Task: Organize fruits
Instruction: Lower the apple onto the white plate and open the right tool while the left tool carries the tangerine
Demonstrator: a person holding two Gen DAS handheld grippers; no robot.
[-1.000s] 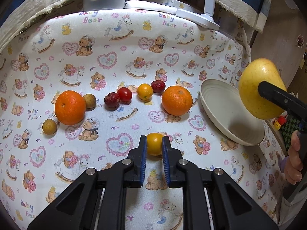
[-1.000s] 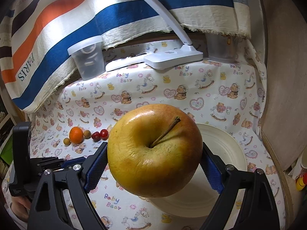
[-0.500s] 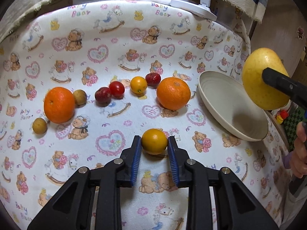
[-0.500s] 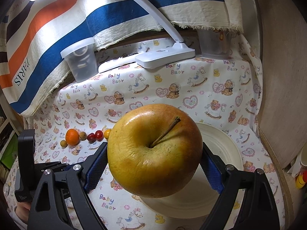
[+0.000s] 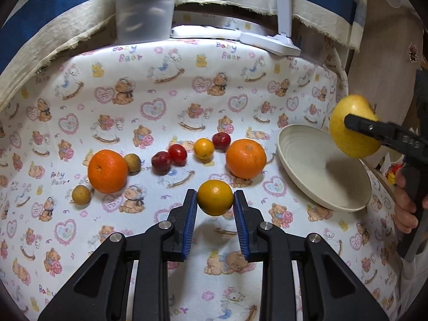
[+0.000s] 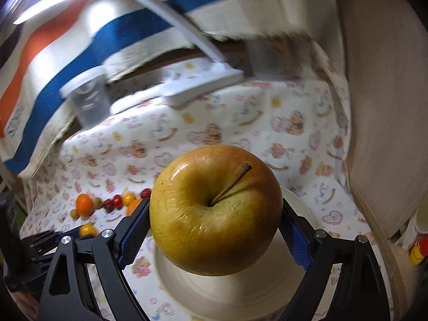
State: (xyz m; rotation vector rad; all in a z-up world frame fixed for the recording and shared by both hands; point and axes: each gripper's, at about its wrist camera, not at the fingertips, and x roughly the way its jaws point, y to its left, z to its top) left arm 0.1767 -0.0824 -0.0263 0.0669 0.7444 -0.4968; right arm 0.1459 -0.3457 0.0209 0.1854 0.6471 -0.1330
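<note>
The left gripper [image 5: 215,204] is shown closed on a small orange citrus fruit [image 5: 214,197], its blue pads [image 5: 190,215] pressed against the fruit's two sides; the fruit's shadow is cast on the cloth below it. The right gripper [image 6: 214,227] is clamped wide around a large yellow apple [image 6: 216,210], stem toward the camera, which is held in the air above a cream bowl [image 5: 302,157] at the right end of the table. A hand [image 5: 405,207] is seen on the right gripper's handle. On the printed tablecloth [image 5: 160,85], patterned with bears, rocking horses and hearts, the words "Baby Bear" are repeated in pastel letters. A loose row of fruit lies across it: a big orange [image 5: 107,171] at left, two small brown fruits [image 5: 133,162], two dark red ones [image 5: 161,162], a small orange-yellow fruit [image 5: 203,148], another red one [image 5: 221,141], and a second big orange [image 5: 246,158] just left of the bowl. At the back stand a translucent lidded tub [image 5: 145,6] and a white desk lamp [image 5: 270,42]. In the blurred right wrist view, lettering on the striped cloth [image 6: 133,37] cannot be read.
</note>
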